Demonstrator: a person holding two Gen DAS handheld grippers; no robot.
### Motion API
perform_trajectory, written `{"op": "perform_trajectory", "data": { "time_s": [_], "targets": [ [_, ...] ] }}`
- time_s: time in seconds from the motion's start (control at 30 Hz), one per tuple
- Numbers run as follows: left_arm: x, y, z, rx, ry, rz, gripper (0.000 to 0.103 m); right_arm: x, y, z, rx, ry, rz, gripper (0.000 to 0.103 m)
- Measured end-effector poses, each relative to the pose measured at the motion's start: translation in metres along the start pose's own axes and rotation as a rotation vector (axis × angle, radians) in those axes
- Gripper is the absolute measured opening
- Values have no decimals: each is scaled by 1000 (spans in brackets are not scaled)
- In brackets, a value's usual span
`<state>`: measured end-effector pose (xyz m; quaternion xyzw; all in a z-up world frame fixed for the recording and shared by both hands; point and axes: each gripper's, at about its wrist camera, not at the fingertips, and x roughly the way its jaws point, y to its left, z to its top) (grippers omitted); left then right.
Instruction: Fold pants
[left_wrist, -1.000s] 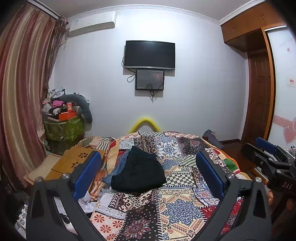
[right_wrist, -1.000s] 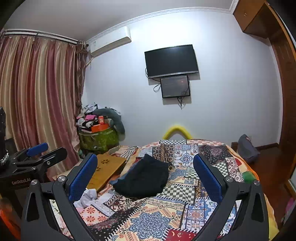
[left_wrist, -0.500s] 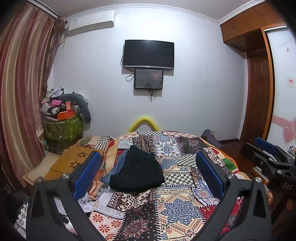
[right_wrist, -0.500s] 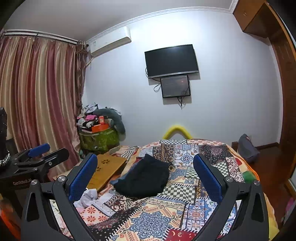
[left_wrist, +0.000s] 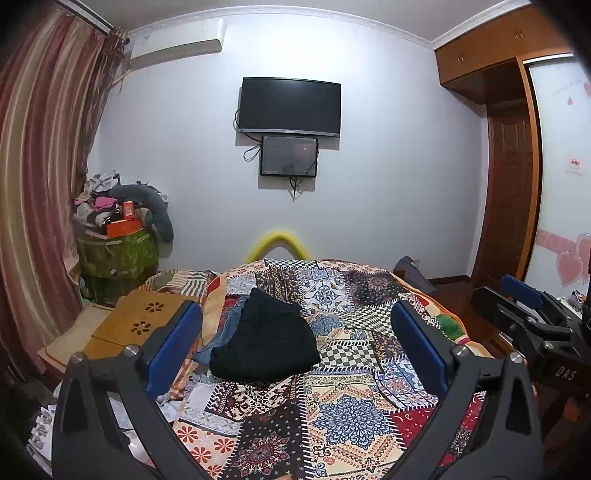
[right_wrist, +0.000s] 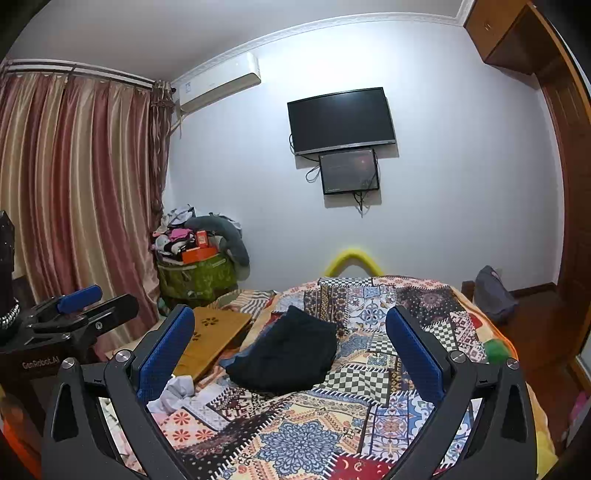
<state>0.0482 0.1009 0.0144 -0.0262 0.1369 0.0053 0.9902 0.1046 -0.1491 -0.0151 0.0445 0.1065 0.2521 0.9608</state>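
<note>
While both tools hang wide apart and hold nothing, the left tool (left_wrist: 295, 341) and right tool (right_wrist: 290, 339) face the folded black cloth pants (left_wrist: 264, 341) lying toward the left edge of the patchwork-quilted bed (left_wrist: 354, 406), on top of blue denim jeans (left_wrist: 227, 328). A perforated wooden lap tray (left_wrist: 138, 325) sits beside that edge, with crumpled white cloth (right_wrist: 173, 393) nearby.

- I count two grippers: the left gripper (left_wrist: 295, 343) and the right gripper (right_wrist: 290, 343), each with two blue pads, set wide apart.
- One folded black pants (left_wrist: 266, 343) on one patchwork quilt (left_wrist: 351, 406).
- Two wall screens: one television (left_wrist: 290, 105), one smaller monitor (left_wrist: 289, 156).
- One air conditioner (right_wrist: 218, 86).
</note>
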Motion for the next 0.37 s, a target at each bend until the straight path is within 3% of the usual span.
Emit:
{"op": "perform_trajectory", "data": {
  "time_s": [0.37],
  "targets": [
    [1,0,-3,13,3,2,103,2,0,0,2,6,-2,103]
  ]
}}
